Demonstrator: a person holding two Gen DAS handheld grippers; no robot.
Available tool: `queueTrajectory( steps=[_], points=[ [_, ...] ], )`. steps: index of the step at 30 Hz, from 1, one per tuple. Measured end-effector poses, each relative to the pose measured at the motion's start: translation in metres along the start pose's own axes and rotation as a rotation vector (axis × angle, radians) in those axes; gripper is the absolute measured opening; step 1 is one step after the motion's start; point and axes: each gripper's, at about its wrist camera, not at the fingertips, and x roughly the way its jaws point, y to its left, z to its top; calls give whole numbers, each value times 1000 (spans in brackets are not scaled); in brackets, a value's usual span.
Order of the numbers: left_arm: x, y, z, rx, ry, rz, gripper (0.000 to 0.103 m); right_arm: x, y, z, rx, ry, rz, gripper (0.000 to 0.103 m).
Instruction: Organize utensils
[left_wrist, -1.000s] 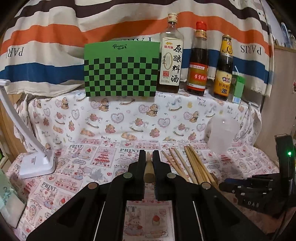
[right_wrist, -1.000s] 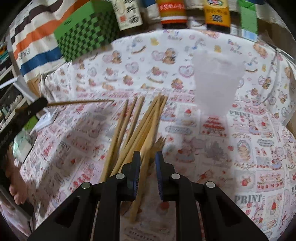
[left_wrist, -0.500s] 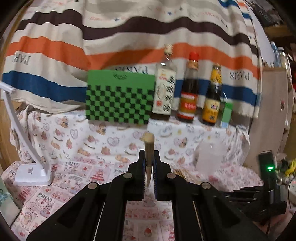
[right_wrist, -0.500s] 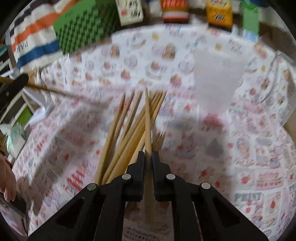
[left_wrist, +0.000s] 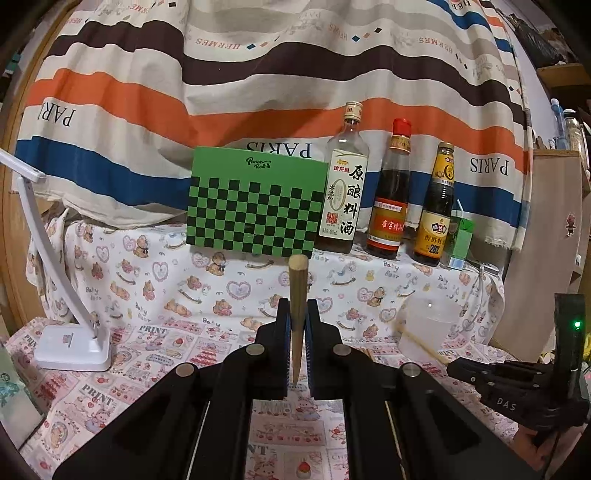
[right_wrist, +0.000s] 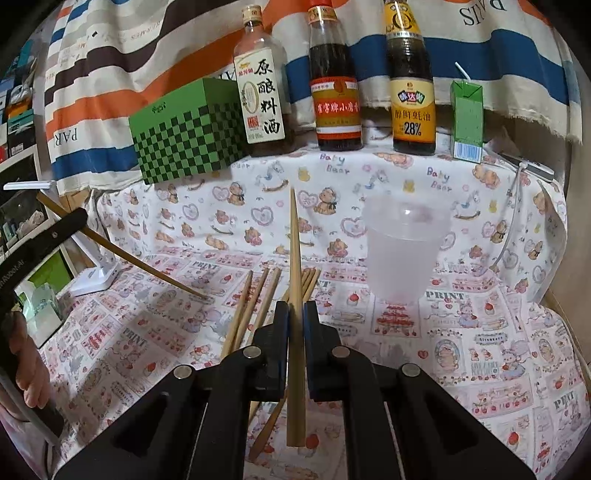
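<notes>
Both tongs are clamped on chopsticks: left gripper (left_wrist: 296, 343) holds one chopstick (left_wrist: 296, 295) raised, its lower end hidden; right gripper (right_wrist: 295, 332) holds another (right_wrist: 294, 258) above the pile (right_wrist: 255, 306) lying on the cloth (right_wrist: 480, 332). Nearby stands a frosted cup (right_wrist: 402, 254); behind, three bottles (right_wrist: 334, 92) and a checkered box (right_wrist: 184, 136).
</notes>
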Motion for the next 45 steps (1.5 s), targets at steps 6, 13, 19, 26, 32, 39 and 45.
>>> queueTrajectory(
  steps=[6, 13, 19, 26, 32, 39, 45],
  points=[
    [0, 0, 1, -9, 2, 2, 6, -4, -5, -3, 11, -43, -8, 7],
    [-1, 0, 1, -6, -1, 1, 6, -15, -4, 2, -9, -101, -24, 5],
    [-1, 1, 2, -12, -9, 6, 6, 1, -25, 3, 84, -13, -18, 34],
    [-9, 10, 8, -37, -58, 17, 6, 15, -27, -2, 106, 71, 84, 35],
    [-9, 7, 8, -16, -63, 28, 6, 30, 24, -25, -52, 181, 193, 35],
    [-10, -2, 6, 32, -77, 42, 6, 42, 47, -41, -105, 293, 224, 33],
    [-10, -4, 5, 39, -79, 45, 6, 45, 49, -44, -141, 312, 164, 8]
  ],
)
